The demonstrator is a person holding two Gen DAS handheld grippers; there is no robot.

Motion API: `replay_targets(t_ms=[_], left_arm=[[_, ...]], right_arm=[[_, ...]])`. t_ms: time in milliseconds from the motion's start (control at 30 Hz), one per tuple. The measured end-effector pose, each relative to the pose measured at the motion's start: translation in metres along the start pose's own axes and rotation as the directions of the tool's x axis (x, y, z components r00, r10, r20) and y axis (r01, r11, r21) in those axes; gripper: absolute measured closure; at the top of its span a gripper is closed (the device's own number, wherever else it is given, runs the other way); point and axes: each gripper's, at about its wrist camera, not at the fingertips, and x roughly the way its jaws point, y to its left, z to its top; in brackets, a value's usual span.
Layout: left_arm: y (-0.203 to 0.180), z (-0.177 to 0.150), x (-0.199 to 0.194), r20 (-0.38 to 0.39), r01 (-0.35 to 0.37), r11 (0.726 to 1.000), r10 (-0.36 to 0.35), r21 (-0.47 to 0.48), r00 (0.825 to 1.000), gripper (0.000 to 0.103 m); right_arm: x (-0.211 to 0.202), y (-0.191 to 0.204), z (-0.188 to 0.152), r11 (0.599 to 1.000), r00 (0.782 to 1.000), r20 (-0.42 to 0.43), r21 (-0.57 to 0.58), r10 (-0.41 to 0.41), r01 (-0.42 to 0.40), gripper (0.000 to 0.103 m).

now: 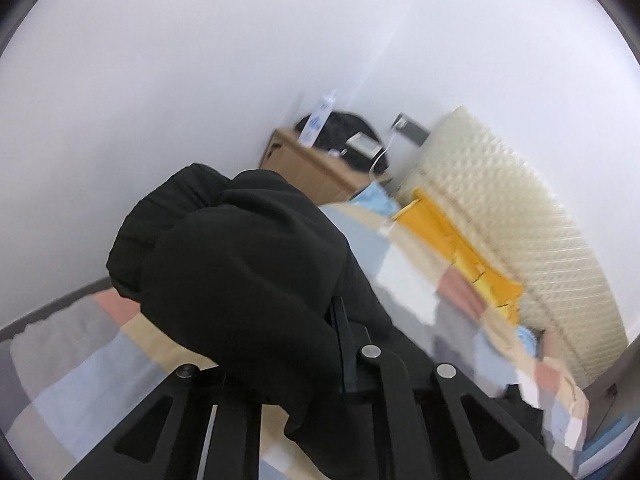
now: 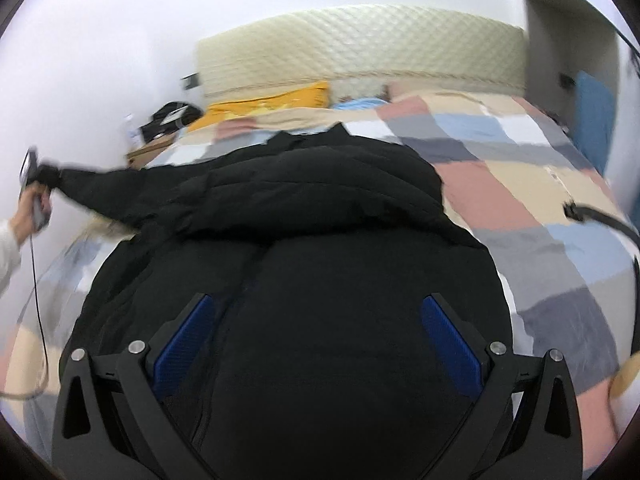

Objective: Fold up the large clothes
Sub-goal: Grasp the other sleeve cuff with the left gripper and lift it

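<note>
A large black puffer jacket (image 2: 320, 216) lies spread on a bed with a checked quilt (image 2: 540, 208). My right gripper (image 2: 316, 344) is open, its blue pads (image 2: 450, 344) spread wide just above the jacket's lower body. My left gripper (image 2: 40, 184) shows at the far left of the right wrist view, shut on the jacket's sleeve end and holding it out sideways off the bed. In the left wrist view the sleeve (image 1: 240, 280) bunches over the closed fingers (image 1: 344, 344) and hides their tips.
A cream quilted headboard (image 2: 360, 44) stands at the bed's far end, with a yellow pillow (image 2: 272, 100) before it. A wooden nightstand (image 1: 312, 168) with a bottle (image 1: 320, 120) and a black bag stands against the white wall. A black strap (image 2: 600, 220) lies on the quilt's right.
</note>
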Motion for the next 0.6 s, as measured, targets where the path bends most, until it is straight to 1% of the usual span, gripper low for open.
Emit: replay_targets(t_ms=[67, 167, 233, 300, 367, 433, 500, 600], left_arm=[[-0.022, 0.007, -0.026, 0.030, 0.006, 0.999, -0.007, 0.032, 1.000, 0.091], [-0.050, 0.013, -0.056, 0.051, 0.027, 0.998, -0.030, 0.051, 0.998, 0.092], [-0.069, 0.013, -0.073, 0.057, 0.037, 0.997, -0.042, 0.071, 0.997, 0.092], [-0.094, 0.015, -0.091, 0.064, 0.042, 0.992, -0.049, 0.117, 0.997, 0.092], [-0.116, 0.014, -0.106, 0.067, 0.040, 0.986, -0.051, 0.159, 0.996, 0.093], [-0.135, 0.013, -0.121, 0.064, 0.046, 0.983, -0.058, 0.178, 0.996, 0.093], [-0.153, 0.013, -0.136, 0.064, 0.043, 0.984, -0.054, 0.171, 0.996, 0.093], [-0.179, 0.008, -0.160, 0.058, 0.070, 0.988, -0.079, 0.137, 0.995, 0.093]], right_arm=[[-0.009, 0.000, 0.001, 1.000, 1.000, 0.026, -0.007, 0.011, -0.011, 0.000], [-0.021, -0.002, 0.004, 0.999, 0.998, 0.053, -0.011, 0.044, -0.043, 0.000], [-0.026, -0.001, 0.005, 0.998, 0.997, 0.072, -0.042, 0.040, -0.037, 0.000], [-0.031, -0.001, 0.004, 0.996, 0.995, 0.093, -0.081, 0.037, -0.029, 0.000], [-0.033, -0.005, 0.003, 0.995, 0.994, 0.101, -0.093, 0.030, -0.021, 0.000], [-0.034, -0.010, 0.005, 0.995, 0.994, 0.100, -0.091, 0.038, -0.029, 0.000], [-0.039, -0.014, 0.007, 0.994, 0.993, 0.108, -0.101, 0.046, -0.035, 0.000], [-0.046, -0.017, 0.004, 0.994, 0.991, 0.127, -0.108, 0.044, -0.031, 0.000]])
